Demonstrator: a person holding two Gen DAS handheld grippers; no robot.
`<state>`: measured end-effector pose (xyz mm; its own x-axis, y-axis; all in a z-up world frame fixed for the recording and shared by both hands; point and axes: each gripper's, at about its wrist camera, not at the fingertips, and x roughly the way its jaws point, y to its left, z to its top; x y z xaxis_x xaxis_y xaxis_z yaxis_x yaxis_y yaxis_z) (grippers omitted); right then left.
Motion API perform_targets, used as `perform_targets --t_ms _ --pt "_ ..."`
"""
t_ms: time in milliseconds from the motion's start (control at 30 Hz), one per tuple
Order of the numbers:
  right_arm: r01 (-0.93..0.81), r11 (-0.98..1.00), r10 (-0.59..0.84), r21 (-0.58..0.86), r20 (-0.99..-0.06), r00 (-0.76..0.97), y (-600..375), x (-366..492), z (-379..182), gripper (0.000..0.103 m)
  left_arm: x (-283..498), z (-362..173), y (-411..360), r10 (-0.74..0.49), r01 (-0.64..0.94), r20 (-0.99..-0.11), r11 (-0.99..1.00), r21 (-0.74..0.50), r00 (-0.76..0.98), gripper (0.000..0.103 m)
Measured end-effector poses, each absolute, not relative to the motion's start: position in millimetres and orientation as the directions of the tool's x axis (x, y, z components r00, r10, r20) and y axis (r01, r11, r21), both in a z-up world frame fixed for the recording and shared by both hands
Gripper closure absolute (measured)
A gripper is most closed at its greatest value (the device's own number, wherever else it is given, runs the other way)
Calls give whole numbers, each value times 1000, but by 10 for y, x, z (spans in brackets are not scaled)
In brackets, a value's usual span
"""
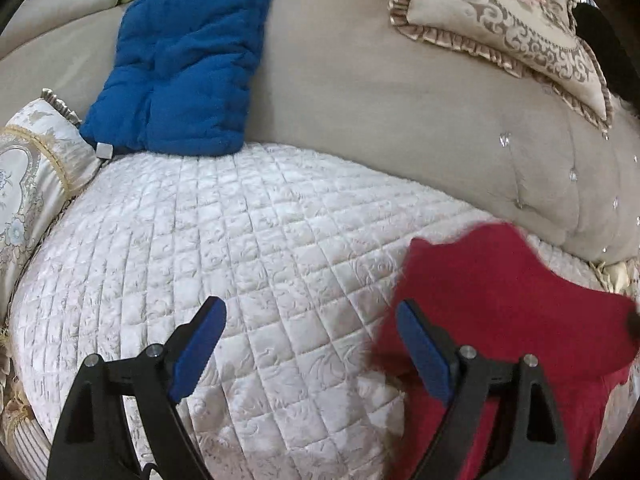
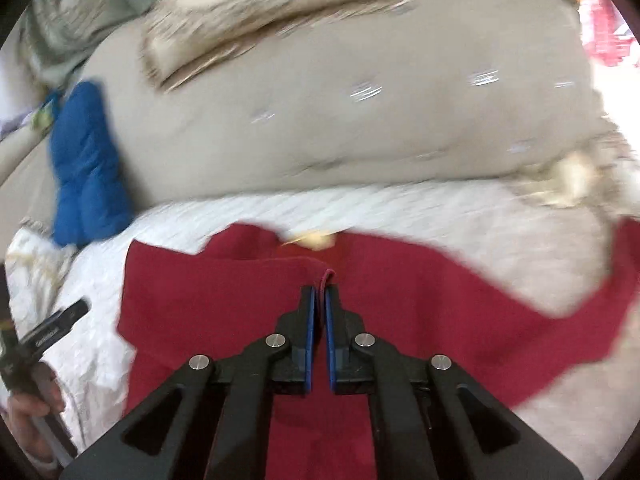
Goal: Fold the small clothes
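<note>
Red garment (image 2: 224,304) spread on white quilted cover (image 1: 248,248), near blue cushion (image 1: 180,60). Right hand-held gripper (image 2: 319,296) clamped on raised garment fold. Left hand-held gripper (image 1: 310,312) spread apart, empty, at garment's left edge.
</note>
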<state>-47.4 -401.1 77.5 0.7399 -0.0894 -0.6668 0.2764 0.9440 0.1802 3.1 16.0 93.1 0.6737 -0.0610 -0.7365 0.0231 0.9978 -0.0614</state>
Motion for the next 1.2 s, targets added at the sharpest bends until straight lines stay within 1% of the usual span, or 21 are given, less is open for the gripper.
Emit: perform_targets --t_ms 100,167,200,233,267,333,367,400,433,567,633,700,733,767,800,867,967,1067,1133,1167,1200 --pt "438 898 -293 41 -689 664 -4411 -680 824 103 42 891 35 -56 46 -743 998 -34 667 13" --pt "514 858 -372 -27 -722 583 -4653 -725 725 103 19 873 -40 -71 69 -748 997 -33 660 13" --pt "511 858 -373 -53 -749 548 -4692 -685 657 103 3 864 -83 -81 86 -750 996 -33 656 13" --pt "496 866 -358 -68 -775 520 -4707 -628 593 103 -21 848 -124 -90 104 -755 994 -29 649 13" --pt "472 880 -330 -58 -790 518 -4687 -588 562 98 -42 841 -165 -100 125 -760 992 -25 642 13" --pt "443 897 -301 -18 -757 580 -4561 -557 655 80 -96 821 -263 -118 174 -767 985 -9 630 13" --pt "411 912 -274 13 -724 633 -4413 -526 743 77 -118 808 -308 -123 193 -771 981 0 625 13" --pt "367 930 -234 38 -709 665 -4273 -468 785 76 -131 789 -353 -128 213 -777 977 9 617 13" --pt "269 960 -142 72 -704 695 -4049 -326 826 75 -137 771 -386 -130 226 -783 974 14 608 13" --pt "-62 986 154 152 -725 671 -3193 327 755 75 -125 709 -435 -102 240 -799 969 54 593 13" --pt "-160 981 187 108 -732 655 -2806 618 671 75 -83 723 -353 -76 218 -795 973 72 602 13" --pt "-203 979 144 19 -771 621 -2524 929 482 74 -31 761 -234 -61 188 -792 980 68 608 13" --pt "-221 975 146 19 -804 577 -2441 1080 348 84 -3 789 -167 -53 169 -788 983 66 613 13" --pt "-249 967 182 59 -843 506 -2357 1216 198 101 23 815 -115 -43 152 -783 986 66 621 13" --pt "-256 964 191 73 -860 474 -2321 1284 109 103 43 840 -73 -35 138 -777 988 67 629 13" --pt "-271 958 217 88 -841 496 -2245 1376 76 103 112 881 6 -31 113 -770 992 54 637 13" --pt "-262 933 350 247 -792 500 -2165 1564 68 103 162 915 72 -40 89 -760 996 24 649 13" --pt "-244 935 347 257 -804 484 -2078 1653 -104 103 174 883 60 -56 99 -766 995 9 640 13" --pt "-250 926 373 283 -789 489 -2135 1572 -89 102 181 878 9 -77 118 -770 993 -3 633 13" --pt "-249 912 409 325 -771 489 -2256 1488 -7 97 179 877 -21 -90 128 -768 992 -11 633 13" --pt "-247 901 434 357 -750 499 -2344 1406 66 88 181 882 -58 -103 136 -765 991 -21 636 13"
